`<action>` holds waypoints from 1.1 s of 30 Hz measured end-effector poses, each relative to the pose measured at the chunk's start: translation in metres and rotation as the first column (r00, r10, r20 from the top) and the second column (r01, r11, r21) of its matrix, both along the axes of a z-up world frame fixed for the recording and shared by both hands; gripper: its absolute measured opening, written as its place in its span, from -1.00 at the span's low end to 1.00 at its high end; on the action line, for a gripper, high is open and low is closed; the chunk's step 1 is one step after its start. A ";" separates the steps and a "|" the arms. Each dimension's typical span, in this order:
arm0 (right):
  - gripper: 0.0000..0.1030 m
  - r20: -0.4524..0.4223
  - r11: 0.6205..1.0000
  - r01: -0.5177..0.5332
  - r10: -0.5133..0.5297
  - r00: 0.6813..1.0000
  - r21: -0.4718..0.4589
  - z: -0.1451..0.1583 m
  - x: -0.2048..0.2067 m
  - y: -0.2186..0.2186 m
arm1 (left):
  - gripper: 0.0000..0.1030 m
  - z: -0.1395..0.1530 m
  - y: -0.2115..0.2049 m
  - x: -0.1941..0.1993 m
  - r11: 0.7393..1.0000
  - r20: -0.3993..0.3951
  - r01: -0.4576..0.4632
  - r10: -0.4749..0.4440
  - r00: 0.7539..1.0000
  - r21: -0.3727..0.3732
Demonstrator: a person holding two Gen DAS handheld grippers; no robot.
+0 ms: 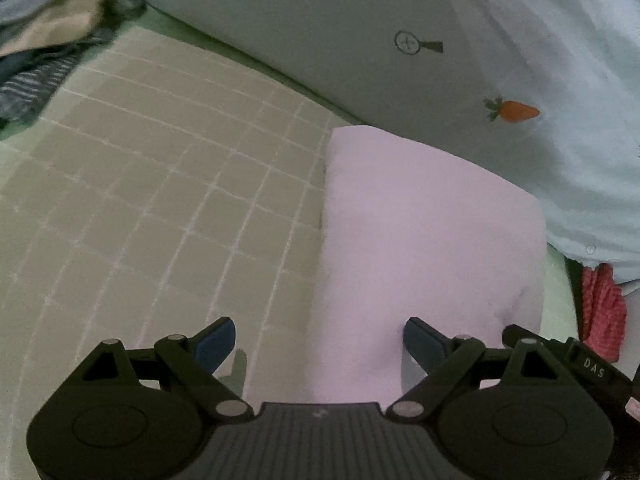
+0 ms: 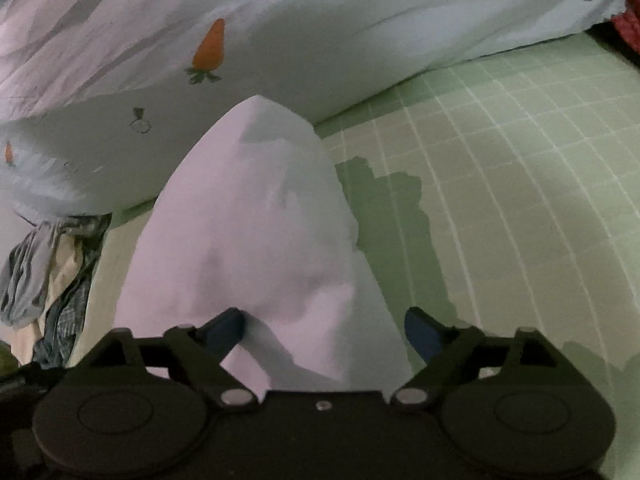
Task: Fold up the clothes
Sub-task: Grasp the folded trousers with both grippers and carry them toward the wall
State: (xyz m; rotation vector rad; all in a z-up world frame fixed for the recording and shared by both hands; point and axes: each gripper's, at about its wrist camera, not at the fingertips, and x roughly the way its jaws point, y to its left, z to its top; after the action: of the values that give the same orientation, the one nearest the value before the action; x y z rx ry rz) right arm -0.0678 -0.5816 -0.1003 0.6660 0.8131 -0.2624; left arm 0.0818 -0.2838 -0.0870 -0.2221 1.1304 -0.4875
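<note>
A pale pink garment [image 1: 432, 232] lies folded into a thick rectangle on the green grid mat [image 1: 160, 200], against a white quilt. My left gripper [image 1: 320, 342] hangs open just above its near edge, one finger over the mat and the other over the pink cloth. In the right wrist view the same pink garment [image 2: 256, 232] runs away from me in a tapering shape. My right gripper [image 2: 324, 332] is open, with the garment's near end lying between its fingers and neither pad pressing on it.
A white quilt with carrot prints [image 1: 360, 40] [image 2: 320, 40] borders the mat's far side. A heap of unfolded clothes [image 1: 48, 40] [image 2: 52, 272] sits to the left. A red checked cloth [image 1: 602, 312] lies at the right edge. Bare mat [image 2: 500, 200] stretches to the right.
</note>
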 end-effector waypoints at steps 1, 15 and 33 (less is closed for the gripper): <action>0.78 -0.003 1.000 -0.005 0.005 1.000 0.007 -0.001 0.006 -0.002 | 0.78 -0.003 -0.004 0.005 1.000 -0.008 0.006 -0.006 1.000 -0.004; 0.56 -0.053 0.986 0.051 -0.043 0.998 0.159 -0.020 0.025 -0.008 | 0.66 -0.039 -0.017 0.039 0.980 -0.149 -0.011 -0.019 0.989 -0.199; -0.59 -0.025 0.955 0.229 -0.229 0.973 0.186 0.018 -0.094 0.047 | -0.30 0.014 -0.010 -0.060 0.965 -0.010 0.192 -0.197 0.980 -0.175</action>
State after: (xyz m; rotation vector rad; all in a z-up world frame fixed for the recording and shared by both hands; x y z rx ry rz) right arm -0.1614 -0.5349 -0.0821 0.9407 0.7692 -0.4002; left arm 0.0214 -0.2934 -0.0725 -0.2712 1.1425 -0.7617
